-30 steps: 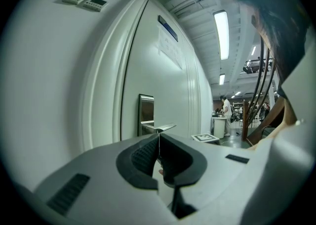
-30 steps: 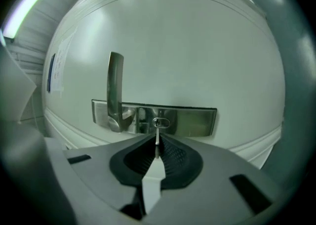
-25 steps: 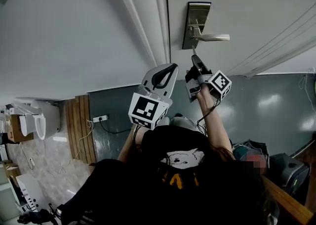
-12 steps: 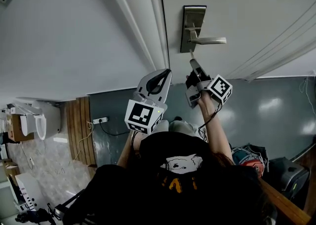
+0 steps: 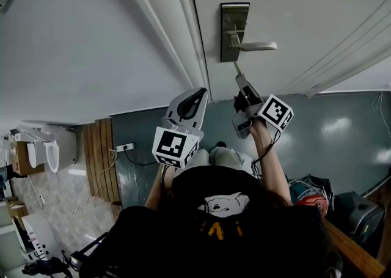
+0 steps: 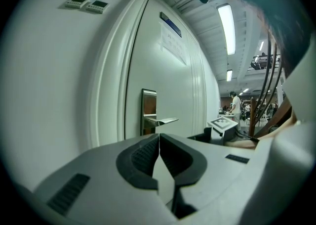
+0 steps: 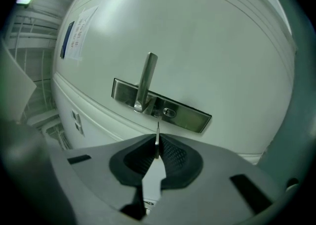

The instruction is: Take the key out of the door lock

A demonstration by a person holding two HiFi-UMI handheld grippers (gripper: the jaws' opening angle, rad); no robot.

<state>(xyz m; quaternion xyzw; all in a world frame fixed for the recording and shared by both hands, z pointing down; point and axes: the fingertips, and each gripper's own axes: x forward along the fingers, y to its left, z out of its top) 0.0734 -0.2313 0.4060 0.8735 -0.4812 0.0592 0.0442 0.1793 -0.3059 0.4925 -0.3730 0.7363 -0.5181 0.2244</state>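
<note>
A thin silver key (image 7: 157, 139) stands between the pads of my right gripper (image 7: 157, 151), which is shut on it. The key's blade points at the door and is clear of the keyhole (image 7: 169, 112) in the metal lock plate (image 7: 190, 115). In the head view the right gripper (image 5: 242, 87) sits just below the lock plate (image 5: 234, 23), with the key (image 5: 237, 68) sticking out toward it. The lever handle (image 5: 253, 45) juts right from the plate. My left gripper (image 5: 190, 104) hangs beside it, shut and empty, its jaws (image 6: 159, 152) closed together.
The white door (image 5: 293, 2) meets a white frame (image 5: 183, 32) and wall on the left. A paper notice (image 7: 74, 38) is stuck on the door. Below are a grey floor (image 5: 330, 130), a wooden strip and a wall socket (image 5: 124, 146).
My right gripper has drawn back from the lock plate, carrying the key with it. The left gripper has drifted a little lower and left.
</note>
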